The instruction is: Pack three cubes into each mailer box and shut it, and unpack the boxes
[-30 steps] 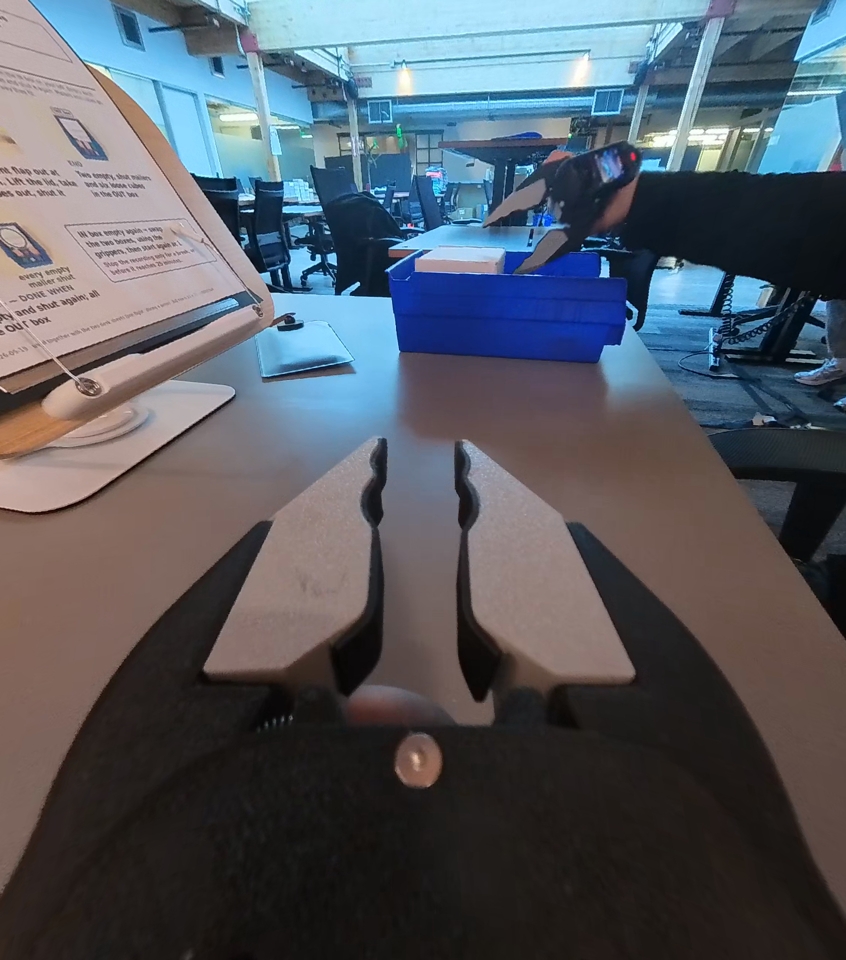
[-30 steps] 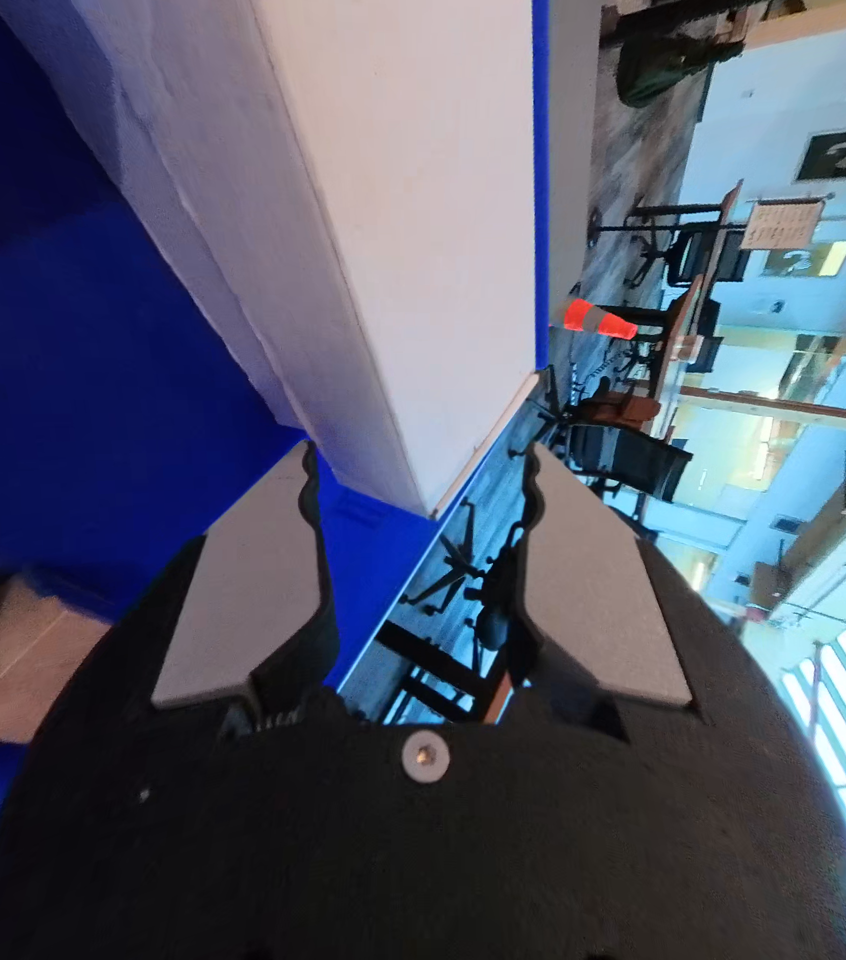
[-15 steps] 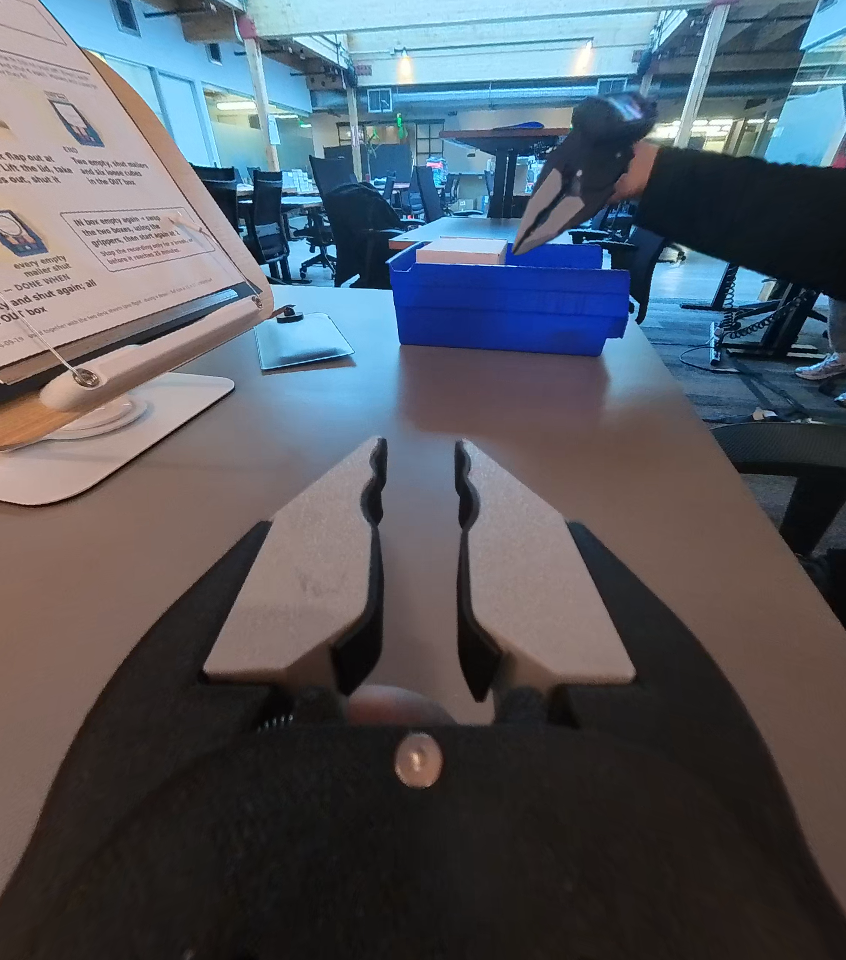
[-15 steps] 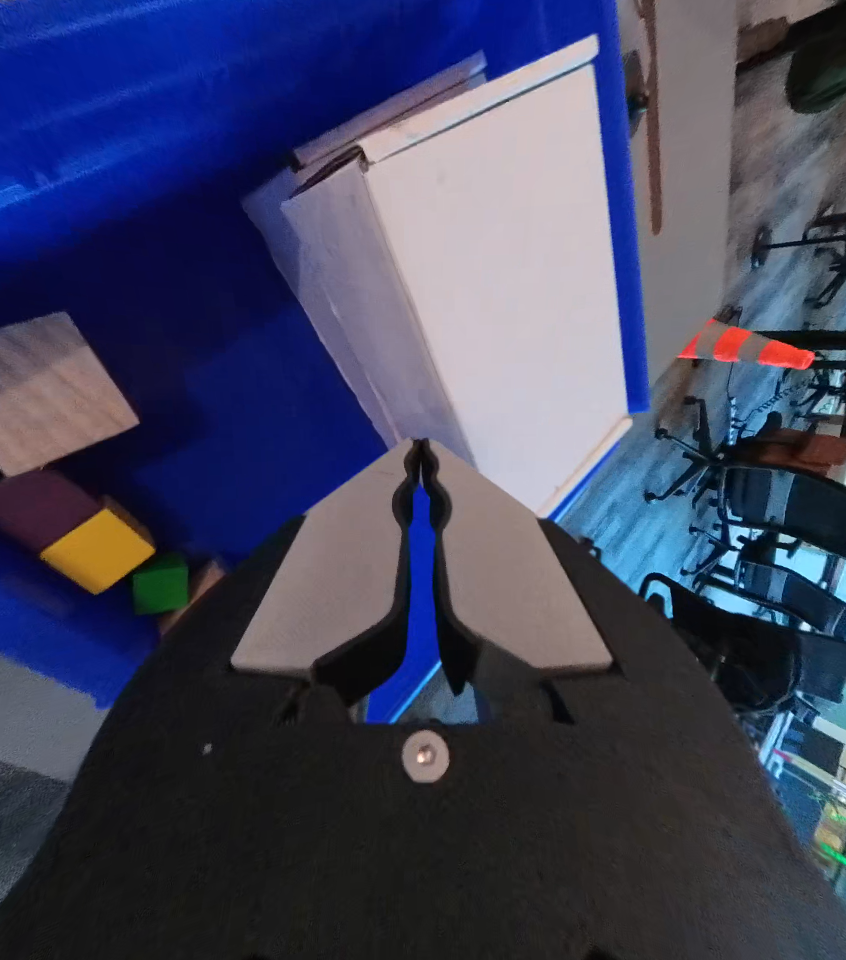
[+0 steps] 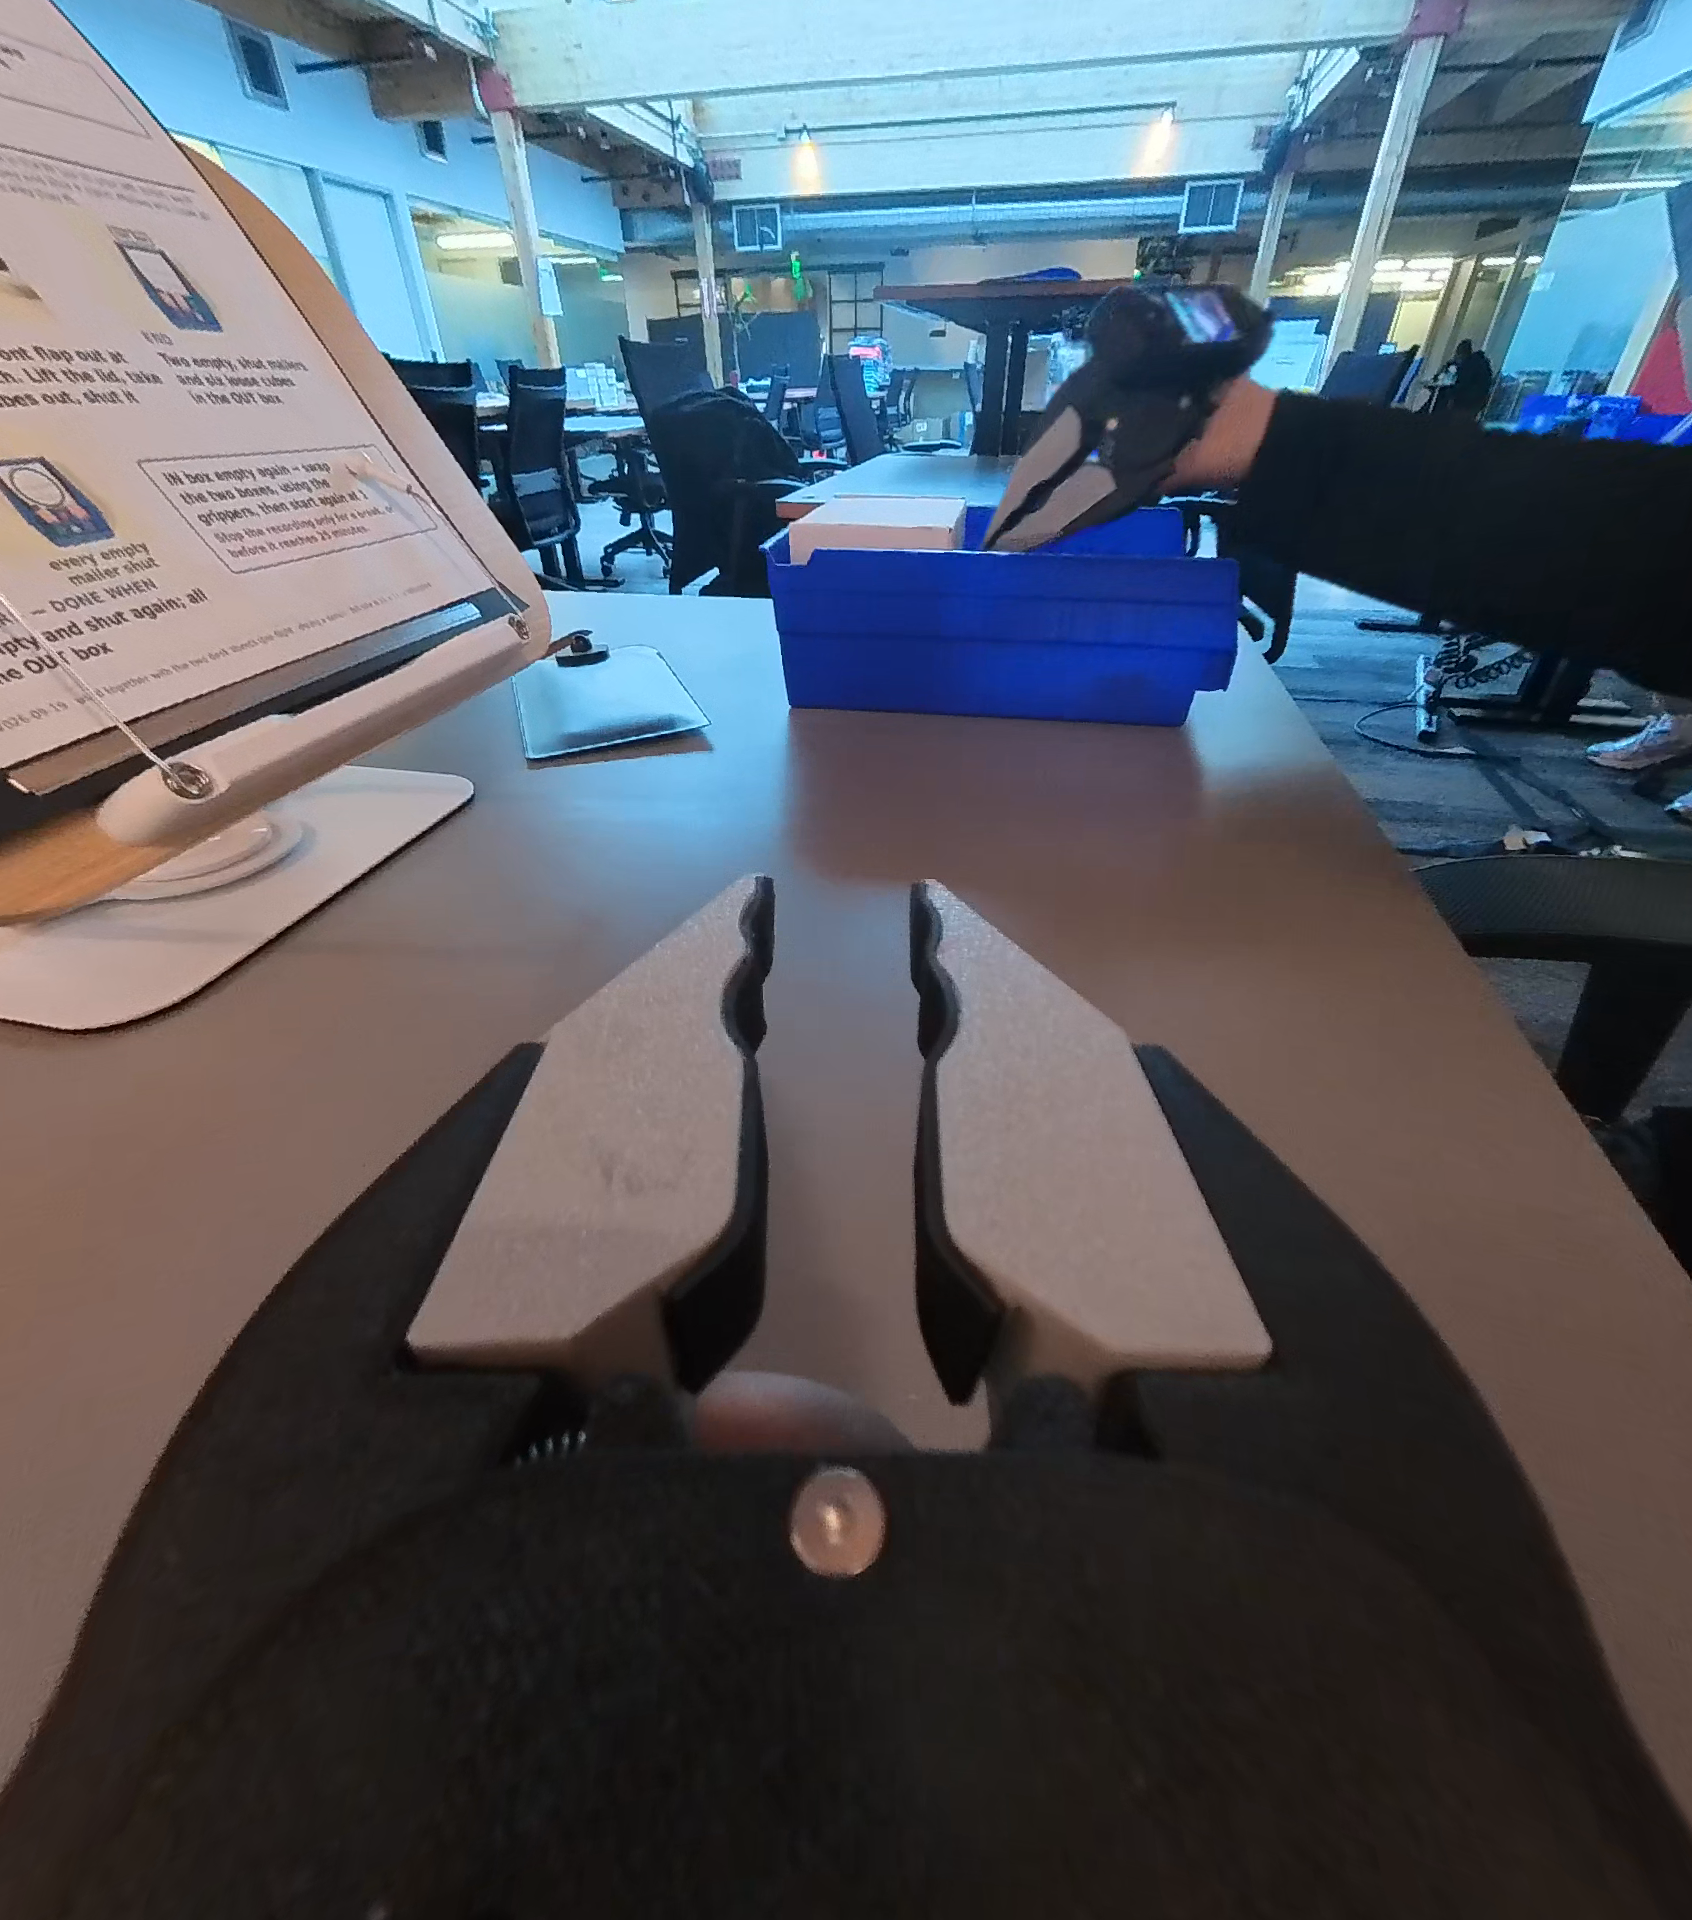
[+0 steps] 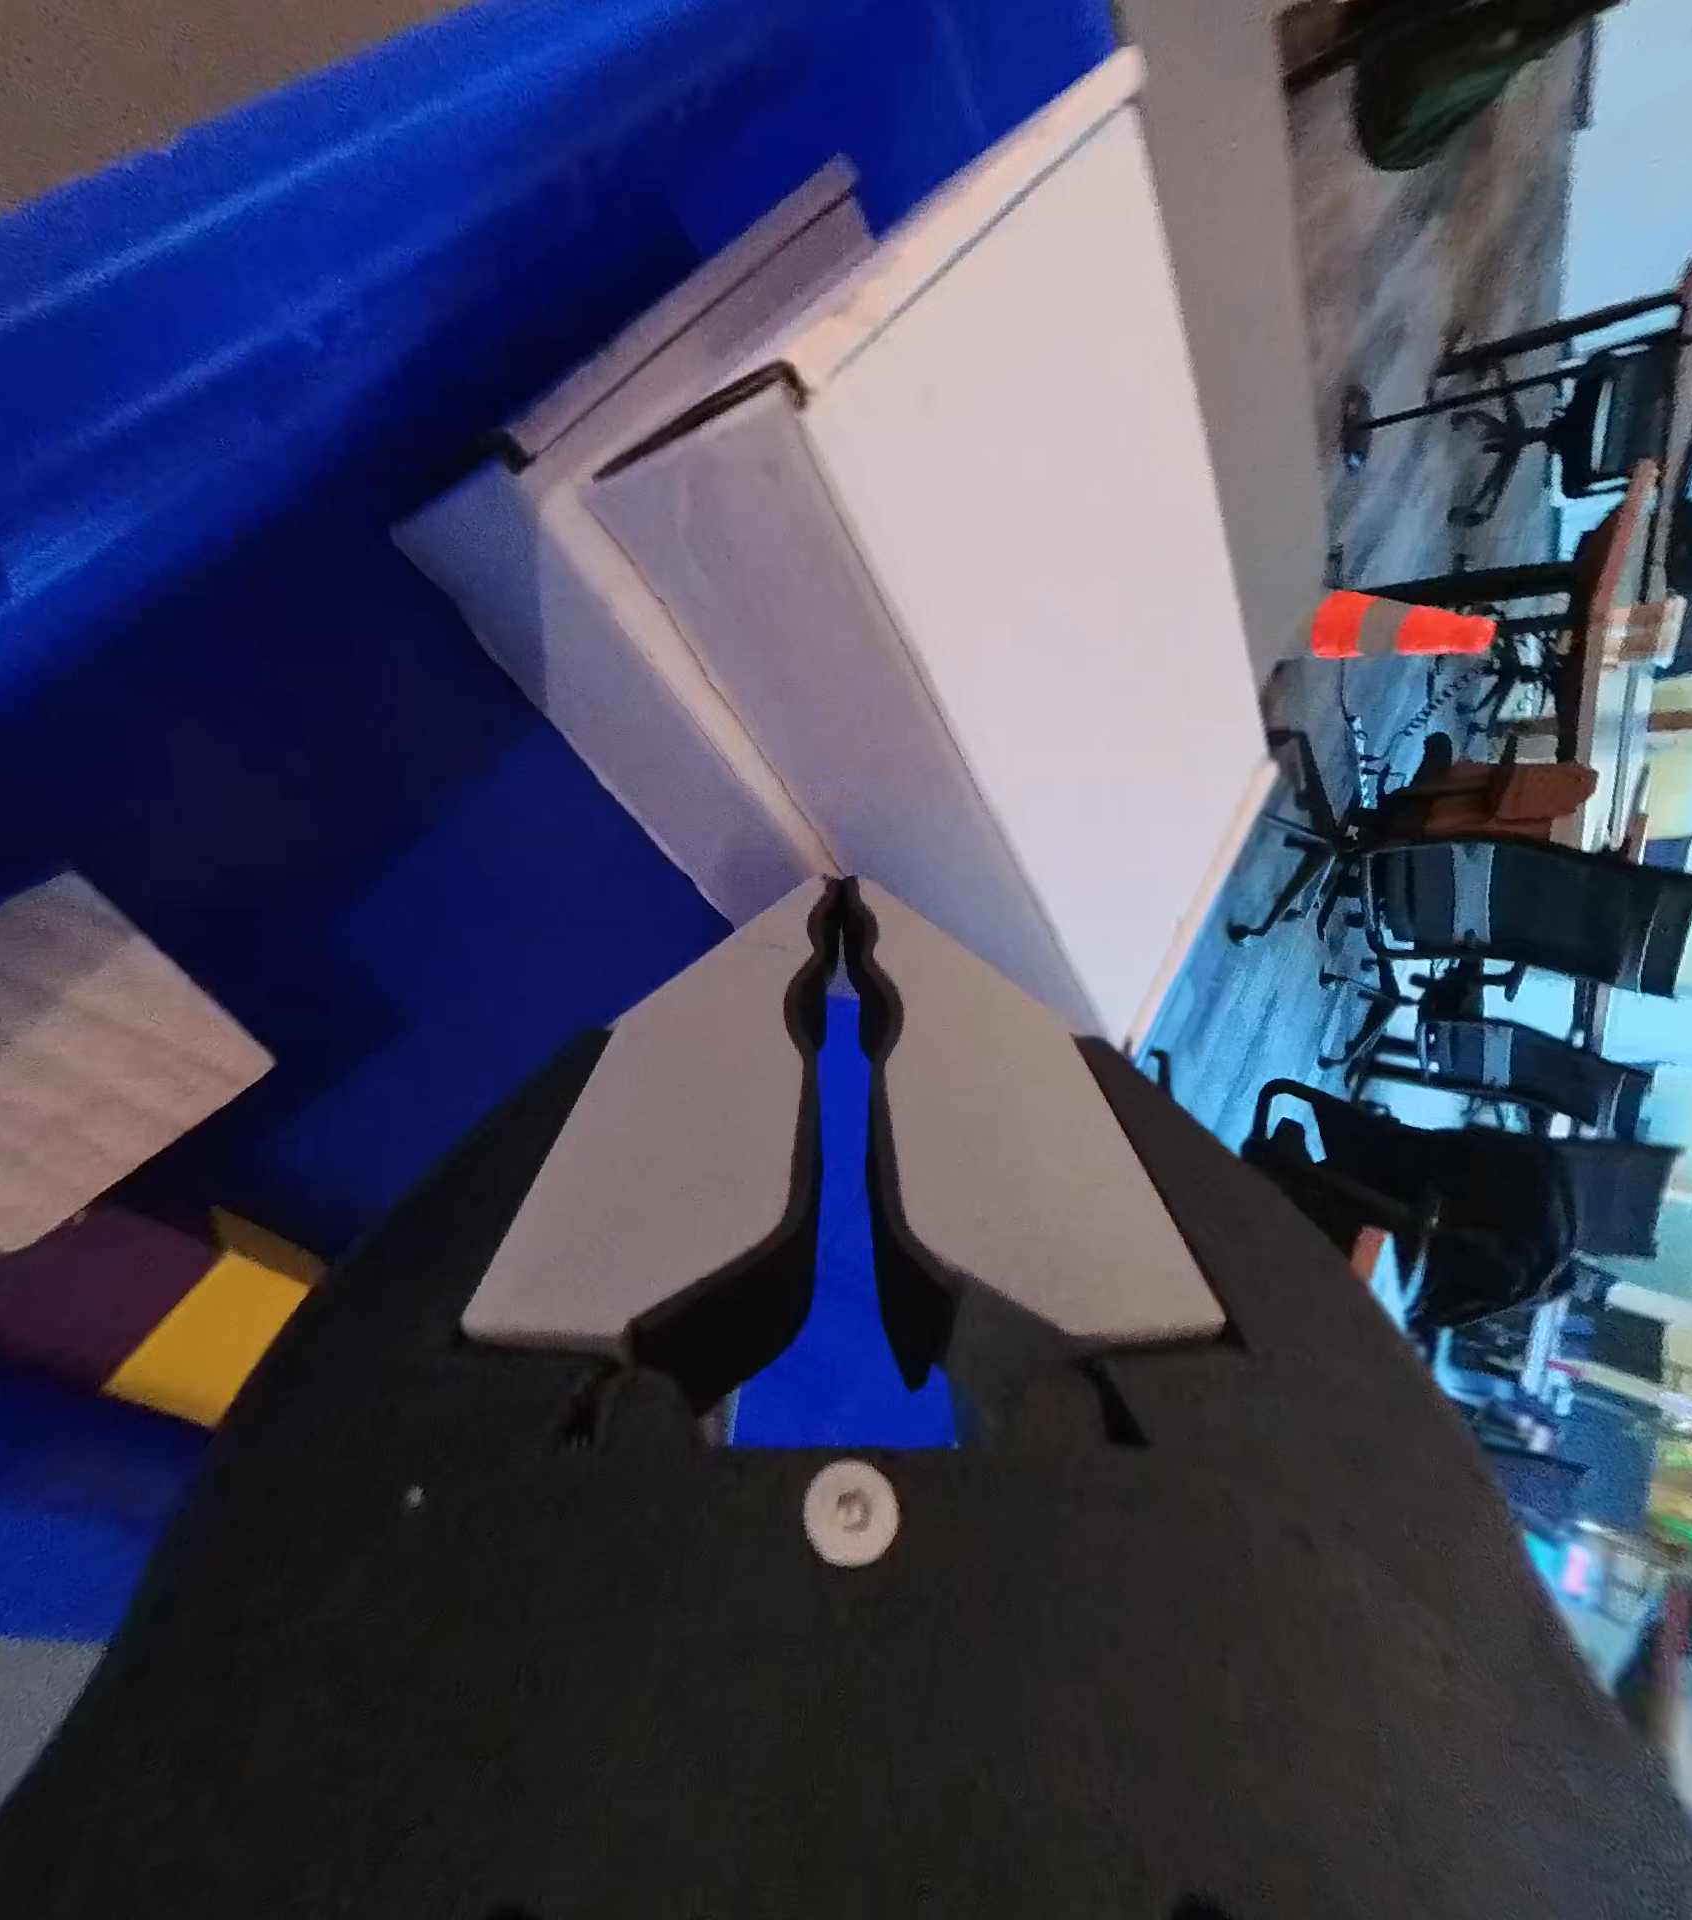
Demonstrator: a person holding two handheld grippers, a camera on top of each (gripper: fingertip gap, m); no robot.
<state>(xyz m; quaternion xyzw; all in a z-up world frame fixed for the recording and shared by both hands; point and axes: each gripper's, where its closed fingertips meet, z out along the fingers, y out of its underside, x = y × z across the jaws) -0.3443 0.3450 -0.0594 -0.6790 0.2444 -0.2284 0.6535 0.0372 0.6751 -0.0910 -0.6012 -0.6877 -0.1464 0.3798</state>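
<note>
Nearby, instruction stand [image 5: 146, 499], blue bin [image 5: 998, 634], white mailer box [image 6: 977, 540] inside

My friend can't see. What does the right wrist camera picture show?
The right gripper, jaws shut and empty, points into a blue bin at stacked white mailer boxes. Purple, yellow and pale wooden cubes lie at the left.

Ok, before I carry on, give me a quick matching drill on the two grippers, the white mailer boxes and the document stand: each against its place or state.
Things:
1. left gripper
2. right gripper
3. white mailer boxes
4. document stand

States:
A. inside the blue bin
B. fingertips together, holding nothing
C. on the table, left side
D. fingers apart, low over the table

Pairs: 1-D, 2-B, 3-A, 4-C
</note>
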